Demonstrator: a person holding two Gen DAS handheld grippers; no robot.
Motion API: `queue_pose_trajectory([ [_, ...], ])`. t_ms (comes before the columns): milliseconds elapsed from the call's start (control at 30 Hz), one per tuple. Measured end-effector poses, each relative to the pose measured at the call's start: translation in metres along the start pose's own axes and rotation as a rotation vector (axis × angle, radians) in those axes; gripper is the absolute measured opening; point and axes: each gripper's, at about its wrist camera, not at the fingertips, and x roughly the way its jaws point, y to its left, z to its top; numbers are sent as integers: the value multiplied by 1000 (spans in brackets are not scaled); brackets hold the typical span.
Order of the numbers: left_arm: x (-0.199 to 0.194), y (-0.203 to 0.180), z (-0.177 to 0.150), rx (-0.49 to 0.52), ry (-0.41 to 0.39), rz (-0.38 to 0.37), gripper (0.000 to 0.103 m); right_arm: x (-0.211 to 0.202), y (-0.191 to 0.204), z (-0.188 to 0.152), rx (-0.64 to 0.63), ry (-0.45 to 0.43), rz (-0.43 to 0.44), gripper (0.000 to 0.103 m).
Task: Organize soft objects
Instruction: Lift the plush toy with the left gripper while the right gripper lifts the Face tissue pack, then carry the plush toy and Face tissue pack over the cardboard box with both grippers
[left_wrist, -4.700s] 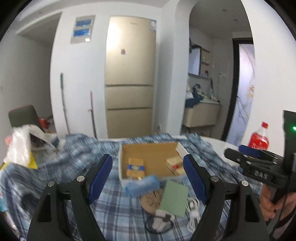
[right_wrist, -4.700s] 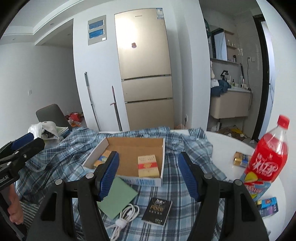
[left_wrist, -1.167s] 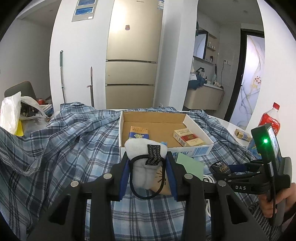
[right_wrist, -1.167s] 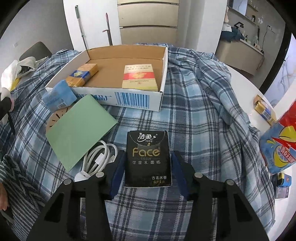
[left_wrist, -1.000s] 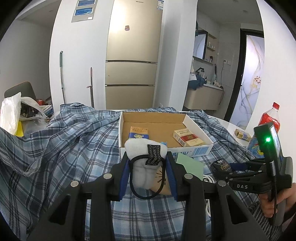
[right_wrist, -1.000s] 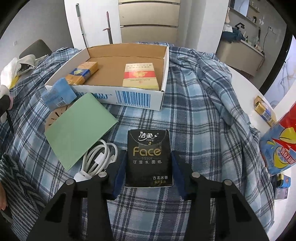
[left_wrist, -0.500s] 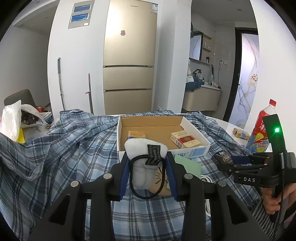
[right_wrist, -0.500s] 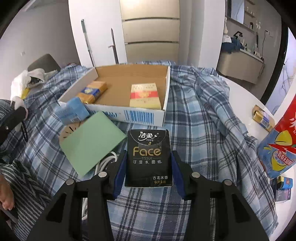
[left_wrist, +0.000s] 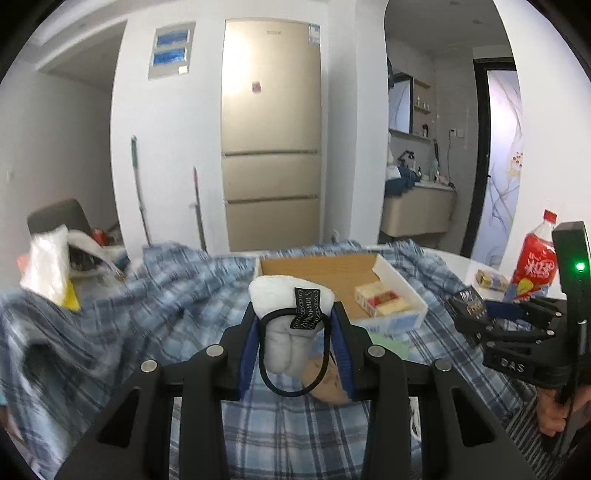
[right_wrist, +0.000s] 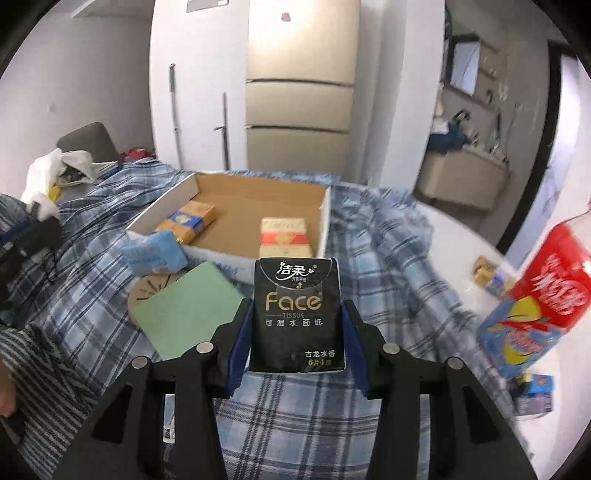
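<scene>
My left gripper (left_wrist: 293, 332) is shut on a white rolled cloth (left_wrist: 288, 317) with a black label and a black elastic loop, held above the plaid cloth (left_wrist: 147, 306). My right gripper (right_wrist: 295, 325) is shut on a black tissue pack (right_wrist: 296, 314) marked "Face", lifted clear of the table. An open cardboard box (right_wrist: 258, 218) lies ahead with a yellow-blue packet (right_wrist: 188, 219) and a red-cream packet (right_wrist: 283, 232) inside. From the left wrist, the right gripper (left_wrist: 480, 306) appears at the right with the pack (left_wrist: 466, 301) in it. The left gripper (right_wrist: 33, 225) shows at the left edge of the right wrist view.
A blue tissue pack (right_wrist: 155, 253), a green card (right_wrist: 188, 306) and a round tan coaster (right_wrist: 147, 291) lie in front of the box. A red soda bottle (right_wrist: 535, 295) and small boxes (right_wrist: 491, 277) stand on the white table at right. A white plastic bag (left_wrist: 48, 262) sits at far left.
Both grippers have risen with their loads and tilted up. The tissue pack has left the cloth, and the box now appears lower and farther in both views.
</scene>
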Motion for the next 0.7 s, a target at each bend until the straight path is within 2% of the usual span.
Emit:
queue_pose_trajectory([
  [167,-16,-3,32,21,-44,-3,39,-21,-4,19,30,-28,75,45],
  [400,-18,-18,93,46,-85,-34,39,-57,-1,77,29,-162,74,45],
  [567,-10,-12,135,19,-107,-7,39,-59,-6,126,63,-214,27,45],
  [700,8,-14,155,-4,-85,-20,39,-56,-12,157,132,-246,44,45],
])
